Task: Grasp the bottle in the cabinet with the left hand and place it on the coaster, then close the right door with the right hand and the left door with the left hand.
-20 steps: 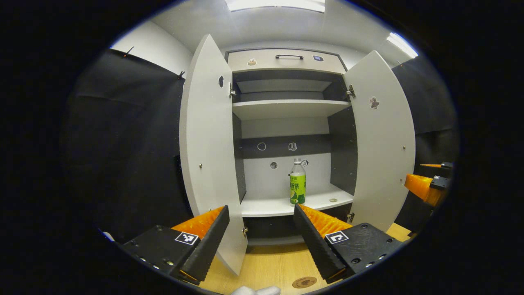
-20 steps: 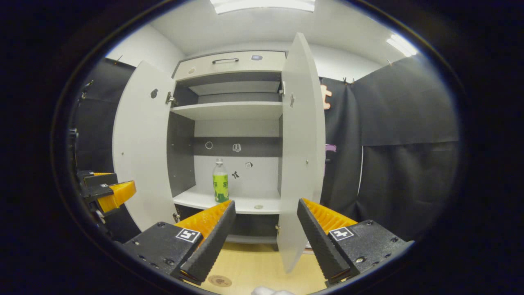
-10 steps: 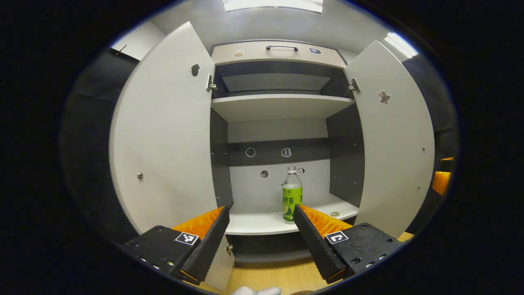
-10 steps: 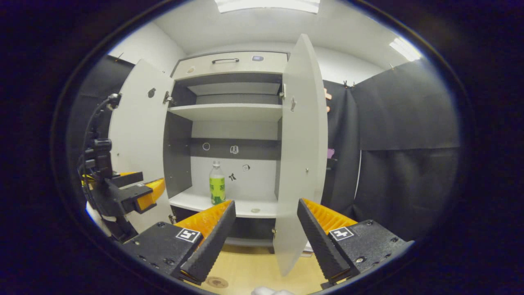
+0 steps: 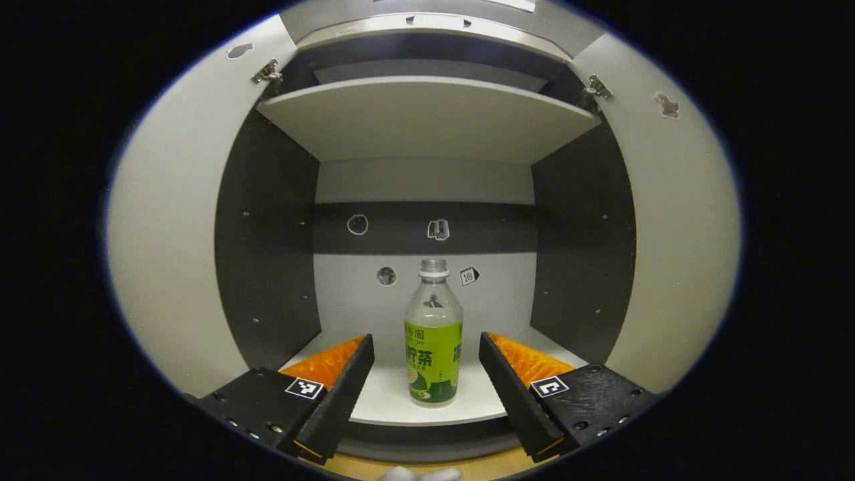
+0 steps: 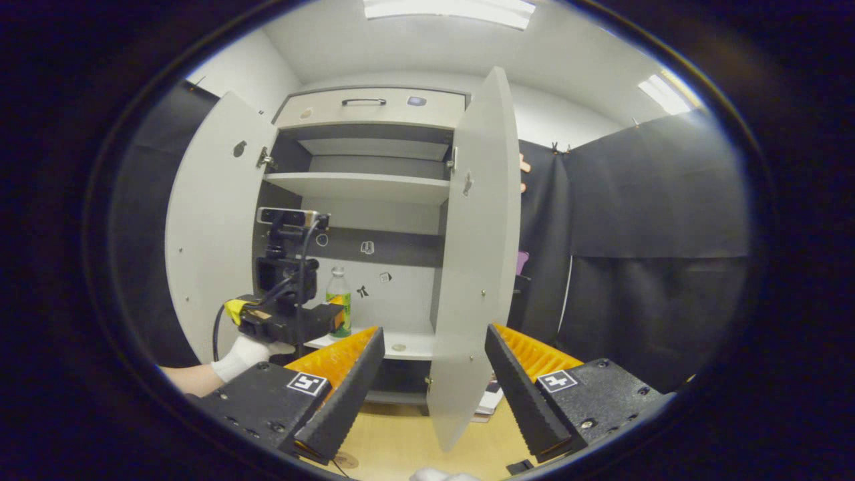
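Observation:
A clear bottle [image 5: 433, 341] with a green label stands upright on the cabinet's lower shelf [image 5: 384, 401]. My left gripper [image 5: 425, 347] is open just in front of it, a finger on either side and neither one touching. In the right gripper view the left gripper [image 6: 327, 319] reaches into the cabinet close to the bottle [image 6: 338, 300], held by a gloved hand [image 6: 248, 349]. My right gripper [image 6: 434, 337] stands open and holds nothing, back from the cabinet, with the edge of the right door [image 6: 475, 254] between its fingers. The left door [image 6: 210, 234] is swung wide open. A round coaster [image 6: 345, 459] lies on the wooden table.
An upper shelf [image 5: 427, 120] spans the cabinet above the bottle. A small round object [image 6: 399, 347] lies on the lower shelf to the right of the bottle. A closed drawer with a handle [image 6: 364, 101] tops the cabinet. Papers [image 6: 491, 397] lie beside the right door's foot.
My left gripper has moved forward into the cabinet, so the bottle now stands between its open fingers. The right gripper has hardly moved.

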A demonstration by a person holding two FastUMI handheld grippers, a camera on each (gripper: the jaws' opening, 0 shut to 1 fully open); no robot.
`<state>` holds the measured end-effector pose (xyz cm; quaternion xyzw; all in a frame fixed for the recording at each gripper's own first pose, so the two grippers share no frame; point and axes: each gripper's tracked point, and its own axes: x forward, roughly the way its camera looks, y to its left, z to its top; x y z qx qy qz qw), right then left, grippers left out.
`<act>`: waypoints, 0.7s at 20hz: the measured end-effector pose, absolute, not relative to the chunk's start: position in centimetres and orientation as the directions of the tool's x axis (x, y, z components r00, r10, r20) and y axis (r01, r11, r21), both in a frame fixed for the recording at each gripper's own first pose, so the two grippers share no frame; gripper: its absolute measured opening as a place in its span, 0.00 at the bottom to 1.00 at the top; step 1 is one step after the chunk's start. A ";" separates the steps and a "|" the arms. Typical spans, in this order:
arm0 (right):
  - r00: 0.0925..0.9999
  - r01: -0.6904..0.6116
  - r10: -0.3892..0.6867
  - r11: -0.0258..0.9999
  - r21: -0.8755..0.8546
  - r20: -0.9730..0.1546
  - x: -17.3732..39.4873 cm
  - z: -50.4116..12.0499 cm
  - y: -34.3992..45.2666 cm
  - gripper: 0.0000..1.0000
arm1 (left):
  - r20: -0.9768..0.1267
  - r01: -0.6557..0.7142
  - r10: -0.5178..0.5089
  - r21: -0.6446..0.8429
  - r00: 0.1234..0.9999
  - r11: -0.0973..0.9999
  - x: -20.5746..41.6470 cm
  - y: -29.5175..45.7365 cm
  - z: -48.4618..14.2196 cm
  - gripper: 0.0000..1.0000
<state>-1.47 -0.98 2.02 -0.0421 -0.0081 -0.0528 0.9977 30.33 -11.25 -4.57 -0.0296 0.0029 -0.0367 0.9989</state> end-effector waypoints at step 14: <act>0.994 0.097 -0.100 0.992 -0.083 -0.034 -1.0 -0.1 -0.7 0.95 | -0.025 0.021 -0.021 0.001 0.999 1.000 37.1 -10.9 -7.3 0.74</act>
